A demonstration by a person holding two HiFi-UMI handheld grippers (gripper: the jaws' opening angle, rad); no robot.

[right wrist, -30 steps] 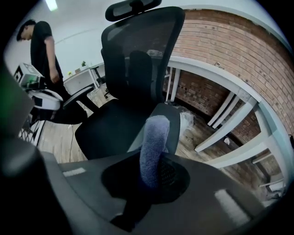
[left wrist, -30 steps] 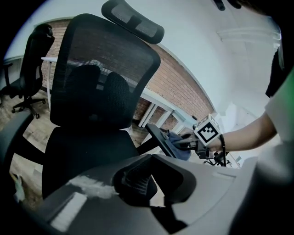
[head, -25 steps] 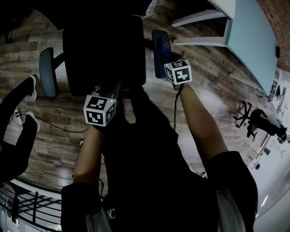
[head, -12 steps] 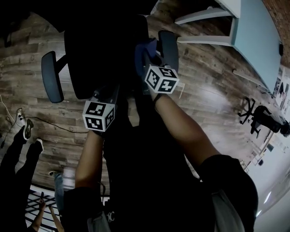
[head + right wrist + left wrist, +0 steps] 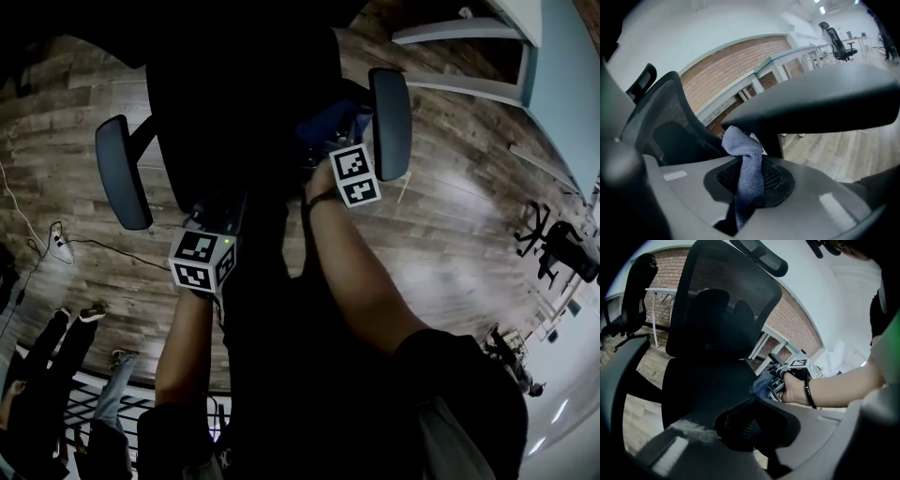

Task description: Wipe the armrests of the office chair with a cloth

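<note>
Jaws of right gripper (image 5: 739,212) pinch soft twisted blue cloth (image 5: 746,164) by smooth armrest (image 5: 820,101); left gripper (image 5: 746,428) closed.

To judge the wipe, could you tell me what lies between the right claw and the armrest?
The blue cloth, pinched in the right claw, reaches up to the armrest; the right gripper view shows it.

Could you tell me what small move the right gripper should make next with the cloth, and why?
Probably lift the right gripper slightly and lay the cloth onto the top of the armrest pad. The jaws are clamped on the blue cloth, but its tip only meets the pad's lower edge, not the top surface.
</note>
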